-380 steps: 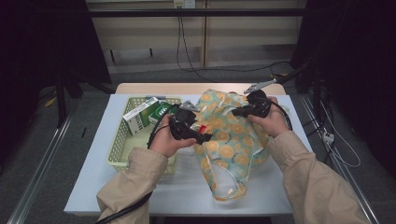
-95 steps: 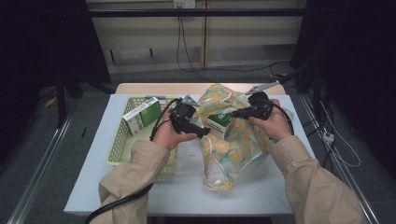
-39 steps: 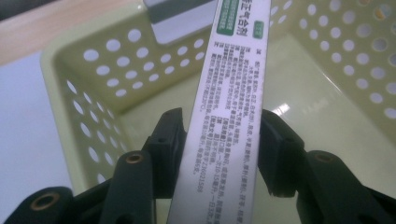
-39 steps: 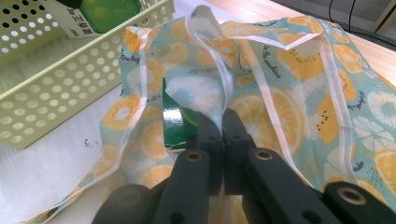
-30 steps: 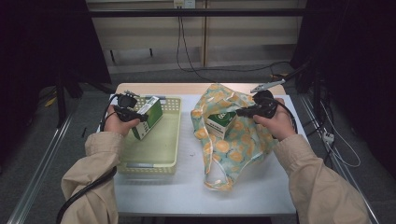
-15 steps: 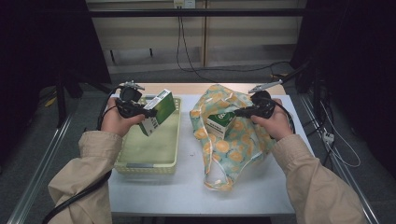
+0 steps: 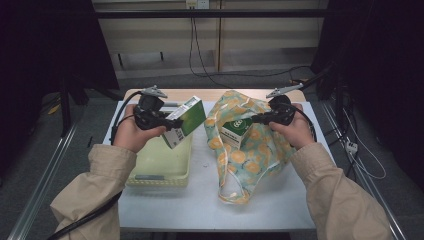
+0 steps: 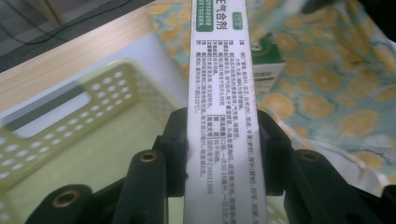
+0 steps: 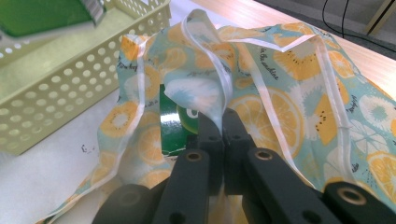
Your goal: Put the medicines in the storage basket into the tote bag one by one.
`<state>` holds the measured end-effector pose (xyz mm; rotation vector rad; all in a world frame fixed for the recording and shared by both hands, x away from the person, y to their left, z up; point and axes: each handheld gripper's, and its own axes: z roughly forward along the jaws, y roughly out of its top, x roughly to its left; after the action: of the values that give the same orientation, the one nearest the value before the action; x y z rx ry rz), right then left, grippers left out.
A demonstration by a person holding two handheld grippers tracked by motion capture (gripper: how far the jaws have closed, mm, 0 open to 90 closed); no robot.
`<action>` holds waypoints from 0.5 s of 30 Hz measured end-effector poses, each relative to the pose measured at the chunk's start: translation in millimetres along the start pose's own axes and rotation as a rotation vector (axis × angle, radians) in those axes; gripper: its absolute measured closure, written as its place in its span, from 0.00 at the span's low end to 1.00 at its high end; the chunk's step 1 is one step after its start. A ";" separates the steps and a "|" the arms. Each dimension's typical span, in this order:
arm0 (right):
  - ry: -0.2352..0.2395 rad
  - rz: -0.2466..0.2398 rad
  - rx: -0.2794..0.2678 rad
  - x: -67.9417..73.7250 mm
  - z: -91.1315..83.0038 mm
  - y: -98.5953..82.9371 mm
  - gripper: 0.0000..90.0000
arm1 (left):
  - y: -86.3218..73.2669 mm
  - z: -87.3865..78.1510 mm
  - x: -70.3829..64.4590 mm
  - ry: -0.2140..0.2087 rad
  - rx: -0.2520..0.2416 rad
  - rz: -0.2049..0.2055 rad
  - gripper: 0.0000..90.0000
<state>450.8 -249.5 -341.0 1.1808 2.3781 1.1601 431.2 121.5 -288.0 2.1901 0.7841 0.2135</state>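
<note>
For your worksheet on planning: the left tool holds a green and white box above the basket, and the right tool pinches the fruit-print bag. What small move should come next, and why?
Probably carry the box right, toward the bag mouth. The left tool grips it above the basket, the right tool pinches the bag's rim open, and a second box already sits inside.

Green-white box (image 7: 186, 121), orange-patterned teal bag (image 7: 250, 150)
</note>
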 end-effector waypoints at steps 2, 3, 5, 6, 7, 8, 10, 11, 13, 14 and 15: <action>-0.001 -0.003 -0.005 0.6 -1.3 0.2 1.00 | 2.4 7.0 -11.4 -0.028 -0.008 0.016 0.70; -0.002 -0.007 -0.012 0.9 -2.0 0.5 1.00 | 3.0 9.6 -15.6 -0.041 -0.013 0.023 0.70; 0.003 -0.008 -0.021 1.1 -3.5 1.5 1.00 | 4.3 18.8 -28.9 -0.050 -0.011 0.038 0.70; 0.003 -0.007 -0.021 0.8 -4.0 1.8 1.00 | 4.6 22.5 -31.4 -0.082 -0.007 0.048 0.70; 0.002 -0.009 -0.019 0.8 -4.2 1.9 1.00 | 5.3 27.2 -35.9 -0.091 0.002 0.062 0.70; 0.002 -0.009 -0.016 0.9 -4.3 1.9 1.00 | 5.8 32.8 -40.8 -0.101 0.008 0.073 0.70; 0.002 -0.011 -0.014 1.0 -4.3 1.7 1.00 | 6.6 41.0 -47.2 -0.113 0.021 0.086 0.70; 0.004 -0.010 -0.013 1.1 -4.3 1.7 1.00 | 6.5 44.2 -49.7 -0.112 0.024 0.087 0.70; 0.004 -0.008 -0.013 1.1 -4.4 1.4 1.00 | 5.9 52.7 -54.6 -0.121 0.043 0.095 0.70; 0.002 -0.009 -0.015 1.0 -4.8 1.6 1.00 | 5.3 56.1 -57.2 -0.126 0.052 0.100 0.70; 0.003 -0.005 -0.020 1.1 -5.4 1.8 1.00 | 4.8 58.7 -58.9 -0.133 0.055 0.105 0.70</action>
<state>448.3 -251.0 -336.0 1.1665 2.3652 1.1816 409.2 47.2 -318.6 2.2737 0.6090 0.0987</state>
